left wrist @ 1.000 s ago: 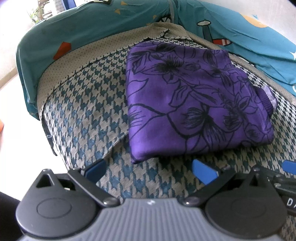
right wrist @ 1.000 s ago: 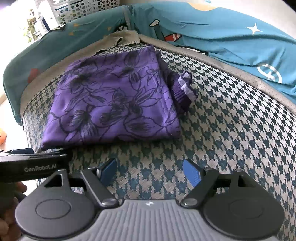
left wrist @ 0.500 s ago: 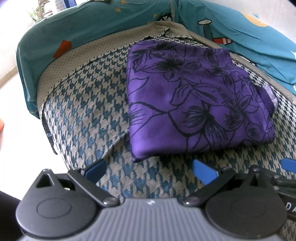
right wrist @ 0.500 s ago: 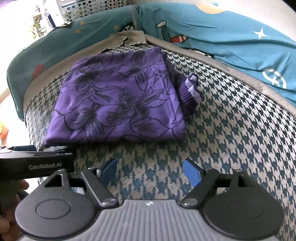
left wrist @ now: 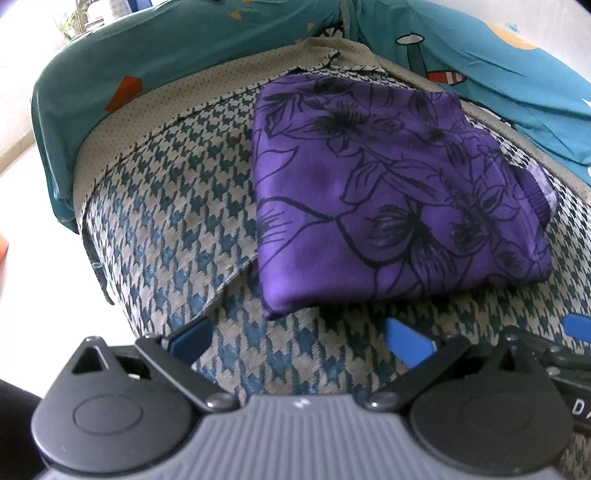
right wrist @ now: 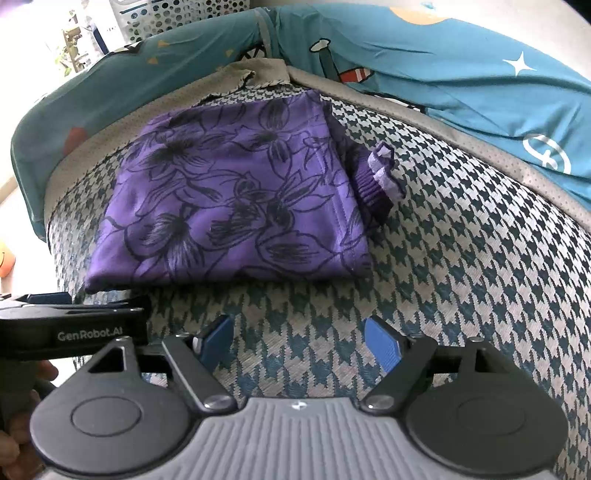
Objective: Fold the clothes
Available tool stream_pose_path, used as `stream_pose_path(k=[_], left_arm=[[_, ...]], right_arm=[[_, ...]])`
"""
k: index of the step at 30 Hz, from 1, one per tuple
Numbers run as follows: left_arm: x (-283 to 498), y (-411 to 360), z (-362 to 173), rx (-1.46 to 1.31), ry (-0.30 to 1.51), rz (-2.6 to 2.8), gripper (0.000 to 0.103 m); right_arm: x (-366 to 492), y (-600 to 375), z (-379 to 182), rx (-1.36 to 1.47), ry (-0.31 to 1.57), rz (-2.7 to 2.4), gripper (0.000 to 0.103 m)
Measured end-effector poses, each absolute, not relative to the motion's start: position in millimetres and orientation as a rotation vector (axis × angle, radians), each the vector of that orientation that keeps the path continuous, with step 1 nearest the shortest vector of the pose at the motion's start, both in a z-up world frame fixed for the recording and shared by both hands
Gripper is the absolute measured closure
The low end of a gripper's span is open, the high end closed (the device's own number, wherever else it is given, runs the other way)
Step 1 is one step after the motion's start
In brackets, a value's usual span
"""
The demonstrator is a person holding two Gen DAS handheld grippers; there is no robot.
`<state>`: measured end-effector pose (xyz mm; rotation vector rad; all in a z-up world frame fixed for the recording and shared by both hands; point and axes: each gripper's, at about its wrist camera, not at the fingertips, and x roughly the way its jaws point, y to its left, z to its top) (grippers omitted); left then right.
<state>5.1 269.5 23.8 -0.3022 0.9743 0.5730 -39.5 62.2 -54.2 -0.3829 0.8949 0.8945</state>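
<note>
A purple garment with black flower outlines (left wrist: pixel 388 206) (right wrist: pixel 236 210) lies folded into a flat rectangle on the houndstooth cover (left wrist: pixel 177 236) (right wrist: pixel 461 266). A ribbed cuff (right wrist: pixel 376 177) sticks out at its right side. My left gripper (left wrist: pixel 299 339) hovers just in front of the fold's near edge, open, with nothing between its blue pads. My right gripper (right wrist: pixel 299 338) is also open and empty, a little nearer than the garment's front edge. The left gripper's black body (right wrist: pixel 70 325) shows at the left of the right wrist view.
A teal printed sheet (left wrist: pixel 166 48) (right wrist: pixel 461 62) drapes behind and around the houndstooth surface. The surface's left edge (left wrist: pixel 96 258) drops off to a pale floor. A white perforated basket (right wrist: pixel 177 18) stands far behind. A hand (right wrist: pixel 14 435) holds the left gripper's handle.
</note>
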Motion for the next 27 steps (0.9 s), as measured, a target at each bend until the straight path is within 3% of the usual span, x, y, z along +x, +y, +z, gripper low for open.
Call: stream_pose_path(k=[27], left_arm=[[5.5, 270.6, 19.1, -0.312, 0.989, 0.582, 0.0]], right_arm=[[-38.5, 65.6, -57.7, -0.386, 0.908, 0.888, 0.024]])
